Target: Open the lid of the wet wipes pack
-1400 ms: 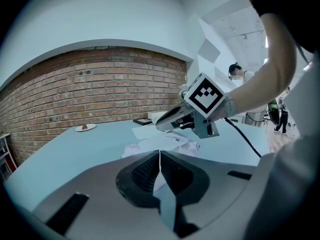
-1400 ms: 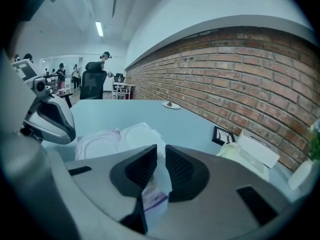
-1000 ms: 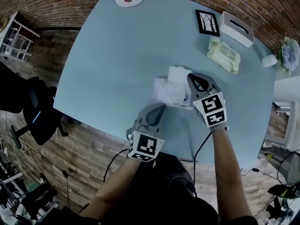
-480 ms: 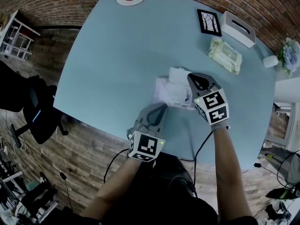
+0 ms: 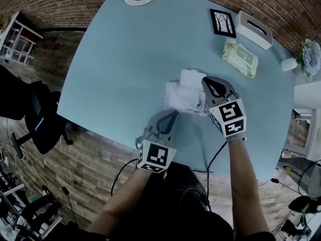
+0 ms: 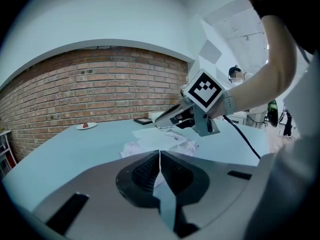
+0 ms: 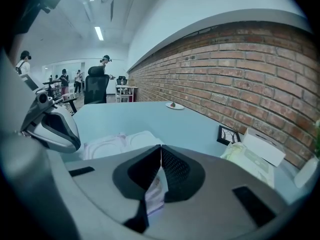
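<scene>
The wet wipes pack (image 5: 181, 97) lay mid-table, the left gripper (image 5: 174, 114), jaws together, at its near edge seemingly to steady it, while the right gripper (image 5: 205, 81), also closed, met the right side of the white lid (image 5: 192, 77), apparently folded back toward the far side.

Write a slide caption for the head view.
Shut right gripper at the wet wipes pack, whose white lid appears flipped open; shut left gripper sits near the front edge of the blue table.
</scene>
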Motion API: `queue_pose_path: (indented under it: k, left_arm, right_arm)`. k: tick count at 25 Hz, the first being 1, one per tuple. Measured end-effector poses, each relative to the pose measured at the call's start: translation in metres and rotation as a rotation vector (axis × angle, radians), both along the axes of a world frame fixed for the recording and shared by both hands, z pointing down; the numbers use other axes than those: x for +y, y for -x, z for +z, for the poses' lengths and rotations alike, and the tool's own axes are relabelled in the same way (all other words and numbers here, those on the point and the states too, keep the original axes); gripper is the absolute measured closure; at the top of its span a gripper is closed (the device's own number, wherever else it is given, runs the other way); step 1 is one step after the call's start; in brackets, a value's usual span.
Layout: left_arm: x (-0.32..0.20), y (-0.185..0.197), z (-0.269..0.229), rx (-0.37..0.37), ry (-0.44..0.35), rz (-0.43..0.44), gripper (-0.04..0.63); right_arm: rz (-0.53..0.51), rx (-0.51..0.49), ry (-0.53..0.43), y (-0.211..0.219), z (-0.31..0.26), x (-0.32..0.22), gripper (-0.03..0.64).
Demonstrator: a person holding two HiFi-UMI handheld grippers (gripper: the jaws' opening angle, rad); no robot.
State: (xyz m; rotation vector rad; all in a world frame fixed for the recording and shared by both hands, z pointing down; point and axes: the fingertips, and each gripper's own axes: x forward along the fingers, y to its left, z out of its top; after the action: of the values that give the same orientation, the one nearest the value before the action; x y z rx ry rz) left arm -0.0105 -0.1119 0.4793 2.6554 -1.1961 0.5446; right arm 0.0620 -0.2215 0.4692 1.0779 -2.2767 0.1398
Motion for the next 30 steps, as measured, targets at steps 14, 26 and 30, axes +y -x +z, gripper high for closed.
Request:
queue_pose_path:
  k: [14, 26, 30]
  left_arm:
    - [0.007, -0.008, -0.004, 0.007, -0.007, -0.001, 0.583]
    - [0.022, -0.017, -0.013, 0.019, -0.020, -0.021, 0.584]
    - [0.034, -0.020, -0.016, 0.053, -0.006, -0.038, 0.584]
  right_arm:
    - [0.008, -0.047, -0.031, -0.011, -0.013, 0.023, 0.597]
    - [-0.027, -0.109, -0.024, -0.007, -0.021, 0.076, 0.597]
    - [-0.024, -0.143, -0.012, -0.007, -0.023, 0.097, 0.597]
